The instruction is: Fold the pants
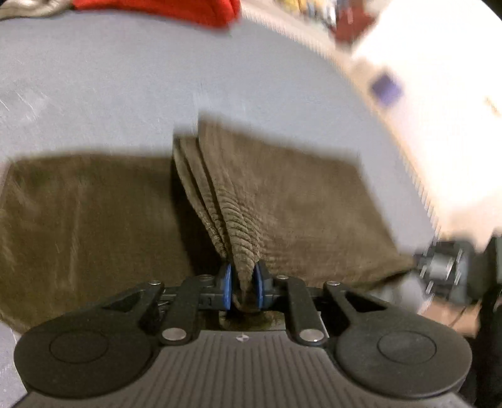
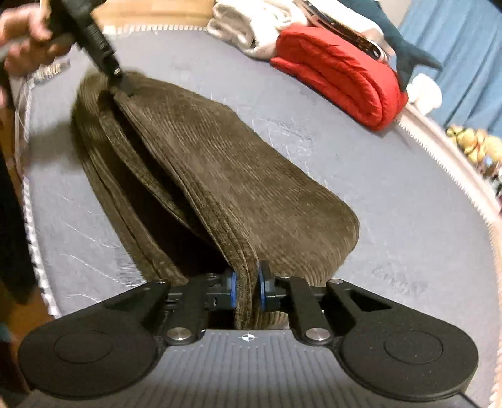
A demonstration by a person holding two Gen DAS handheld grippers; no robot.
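Note:
Brown corduroy pants (image 2: 238,175) lie on a blue-grey mattress (image 2: 392,188); they also show in the left wrist view (image 1: 94,219). My left gripper (image 1: 242,287) is shut on a bunched layered edge of the pants and lifts it off the surface. My right gripper (image 2: 248,290) is shut on the other end of the same lifted edge. In the right wrist view the left gripper (image 2: 120,81) shows at the far end, clamped on the fabric, held by a hand (image 2: 22,40). The raised layers hang over the flat part underneath.
A folded red quilt (image 2: 339,84) and pale clothes (image 2: 248,25) lie at the far side of the mattress. A dark blue plush (image 2: 404,47) rests on them. The mattress edge (image 2: 439,163) curves along the right. The left wrist view is motion-blurred.

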